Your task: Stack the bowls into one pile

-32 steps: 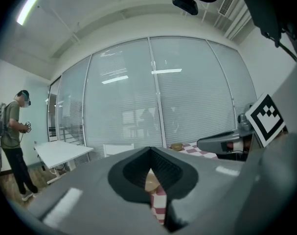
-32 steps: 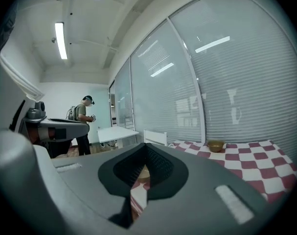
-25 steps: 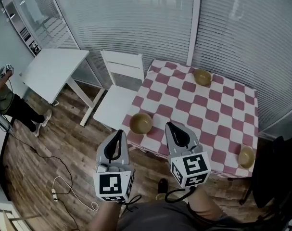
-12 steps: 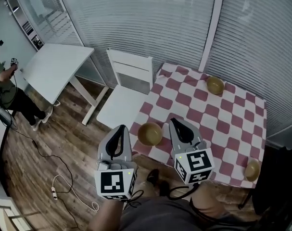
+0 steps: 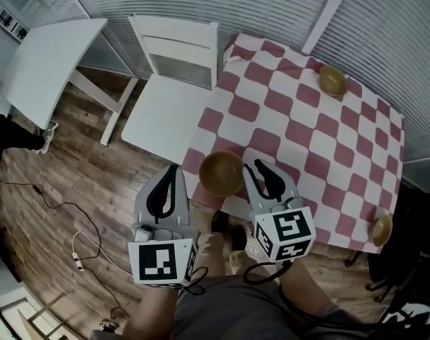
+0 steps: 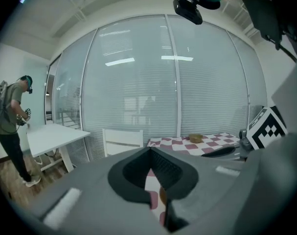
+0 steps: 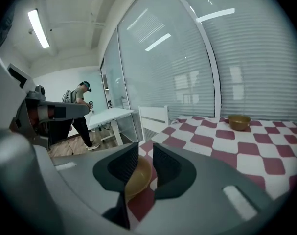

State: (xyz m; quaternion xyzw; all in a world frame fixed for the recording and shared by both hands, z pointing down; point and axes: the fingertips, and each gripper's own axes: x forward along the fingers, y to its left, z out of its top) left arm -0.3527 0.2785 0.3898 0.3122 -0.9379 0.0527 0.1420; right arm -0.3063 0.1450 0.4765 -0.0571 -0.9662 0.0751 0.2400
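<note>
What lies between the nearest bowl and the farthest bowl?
Nothing: just bare checked tablecloth from the nearest bowl to the farthest bowl, clear in the head view.

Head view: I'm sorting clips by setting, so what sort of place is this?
Probably an office or meeting room: blind-covered glass walls, a white desk and chair, and a small checked-cloth table on a wood floor.

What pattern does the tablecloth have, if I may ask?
The tablecloth has red-and-white checks, clearest in the head view.

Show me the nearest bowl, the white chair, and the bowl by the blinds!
nearest bowl (image 5: 222,173), head view, its inside.
white chair (image 5: 161,115), head view, its seat.
bowl by the blinds (image 5: 333,81), head view, its inside.
</note>
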